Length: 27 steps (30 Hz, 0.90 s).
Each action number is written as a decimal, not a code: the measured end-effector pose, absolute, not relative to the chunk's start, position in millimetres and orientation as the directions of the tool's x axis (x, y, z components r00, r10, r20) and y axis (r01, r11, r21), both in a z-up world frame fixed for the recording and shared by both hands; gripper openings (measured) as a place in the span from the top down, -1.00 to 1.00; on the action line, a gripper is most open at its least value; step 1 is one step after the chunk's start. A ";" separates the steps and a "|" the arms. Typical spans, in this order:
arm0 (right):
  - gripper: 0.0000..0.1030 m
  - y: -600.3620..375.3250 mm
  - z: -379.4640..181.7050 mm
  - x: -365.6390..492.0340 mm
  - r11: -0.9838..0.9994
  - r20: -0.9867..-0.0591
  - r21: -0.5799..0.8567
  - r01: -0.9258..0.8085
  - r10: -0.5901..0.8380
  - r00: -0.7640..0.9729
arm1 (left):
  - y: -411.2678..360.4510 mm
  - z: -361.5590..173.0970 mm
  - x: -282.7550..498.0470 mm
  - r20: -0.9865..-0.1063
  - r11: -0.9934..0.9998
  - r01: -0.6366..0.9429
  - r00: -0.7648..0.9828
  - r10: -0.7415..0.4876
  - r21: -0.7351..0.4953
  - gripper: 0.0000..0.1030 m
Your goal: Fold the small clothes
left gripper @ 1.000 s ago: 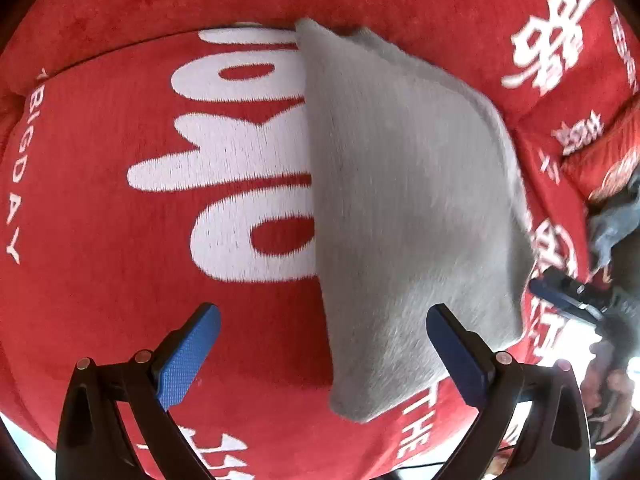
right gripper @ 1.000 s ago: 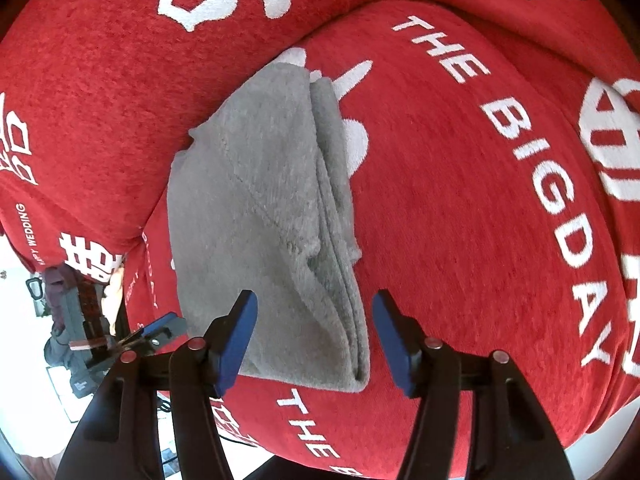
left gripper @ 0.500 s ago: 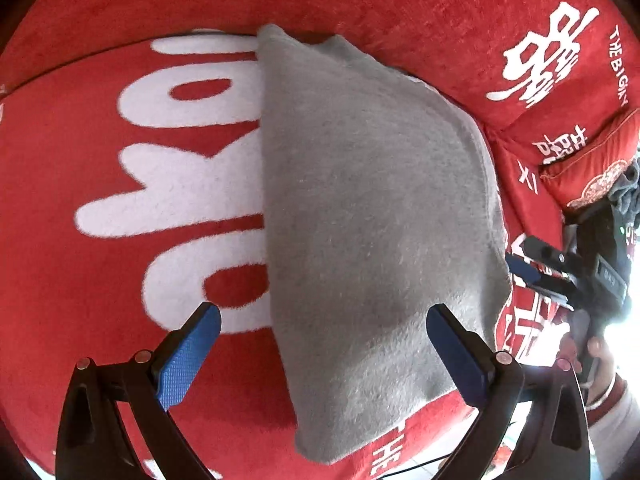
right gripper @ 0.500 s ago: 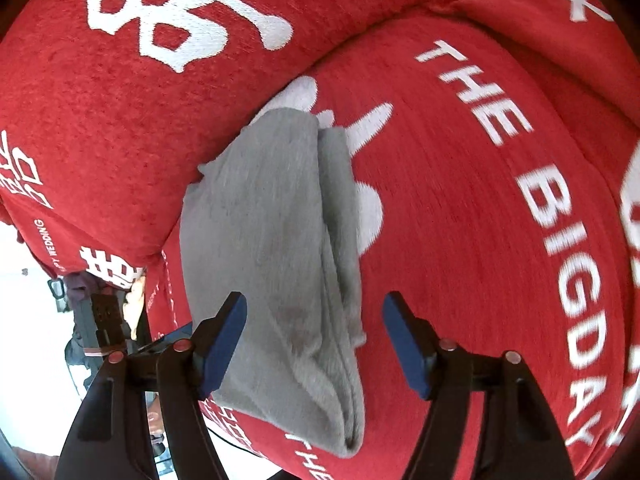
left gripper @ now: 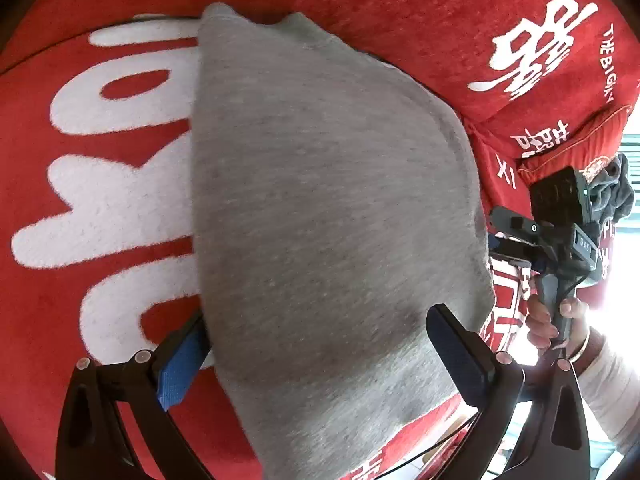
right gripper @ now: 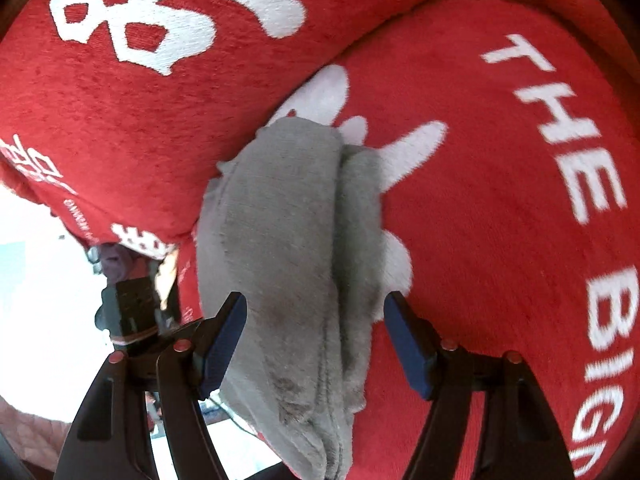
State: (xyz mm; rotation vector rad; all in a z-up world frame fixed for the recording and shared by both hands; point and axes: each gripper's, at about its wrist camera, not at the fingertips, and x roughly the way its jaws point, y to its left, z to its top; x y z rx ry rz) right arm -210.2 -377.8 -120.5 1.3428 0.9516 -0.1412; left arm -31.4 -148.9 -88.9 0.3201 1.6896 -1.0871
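Both grippers, left (left gripper: 316, 356) and right (right gripper: 314, 340), spread wide, straddling folded grey cloth (left gripper: 332, 220) at red cushion's (left gripper: 100, 320) front edge, pads clear.

A grey garment (left gripper: 332, 220) of soft, fleecy knit lies folded on a red cushion (left gripper: 100, 312) printed with big white letters. From the left wrist view its top layer is one smooth, broad panel, straight along one side and curved along the other. From the right wrist view (right gripper: 296, 264) the stacked fold edges show as a seam running lengthwise. Its far end touches the back cushion; its near end hangs over the seat's front edge.
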 end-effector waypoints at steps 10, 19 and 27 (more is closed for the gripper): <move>-0.47 -371.7 -137.2 -180.0 0.293 -0.560 0.827 0.480 0.507 0.656 | -153.0 -94.2 -31.7 -0.866 0.547 0.671 -0.387 -0.317 -0.500 -1.00; 0.17 -370.8 -139.1 -192.3 0.135 -0.528 0.833 0.536 0.485 0.698 | -146.1 -79.5 -32.9 -0.874 0.562 0.672 -0.322 -0.365 -0.482 -0.22; 0.18 -341.8 -108.1 -192.8 0.058 -0.446 0.876 0.478 0.473 0.760 | -124.7 -48.4 -22.2 -0.812 0.517 0.633 -0.370 -0.452 -0.576 -0.01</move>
